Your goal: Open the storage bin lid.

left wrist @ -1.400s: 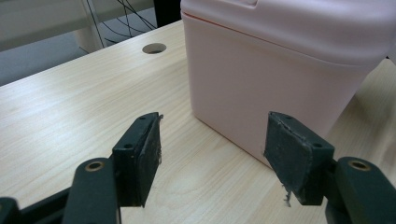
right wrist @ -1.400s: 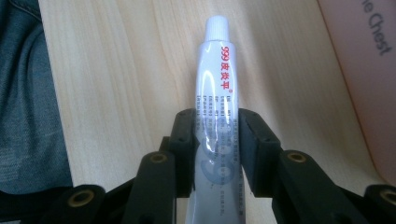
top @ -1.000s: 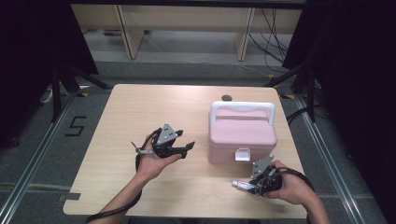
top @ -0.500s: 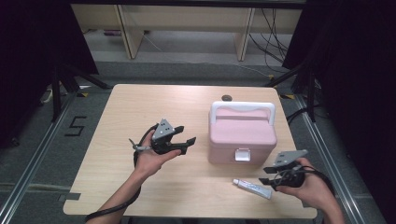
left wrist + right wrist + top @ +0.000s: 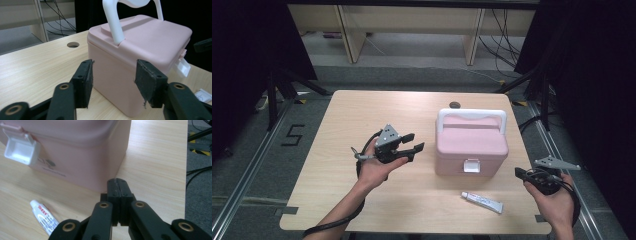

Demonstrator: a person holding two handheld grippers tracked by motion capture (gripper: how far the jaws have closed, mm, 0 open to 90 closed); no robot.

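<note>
A pink box [image 5: 472, 142] with a white handle [image 5: 471, 114] stands right of the table's middle, its white front latch [image 5: 471, 165] flipped open. A white tube [image 5: 482, 202] lies flat in front of it. My left gripper [image 5: 416, 141] hovers left of the box, open. Its jaws have just been closing, with nothing between them. The left gripper view has those jaws [image 5: 112, 72] apart and aimed at the box's side [image 5: 150, 37]. My right gripper [image 5: 518, 172] is at the table's right edge, shut and empty. In its own view the right gripper [image 5: 117, 182] points at the box's corner [image 5: 75, 152], and the tube [image 5: 45, 220] lies to the left.
The wooden table [image 5: 337, 125] has a small round hole [image 5: 454, 105] just behind the box. Black curtains and stands flank the table. Shelving and cables lie beyond its far edge.
My right gripper has drawn away to the right and upward from the tube, which stays on the table, and its jaws have come together. The left gripper's jaws look a little narrower.
</note>
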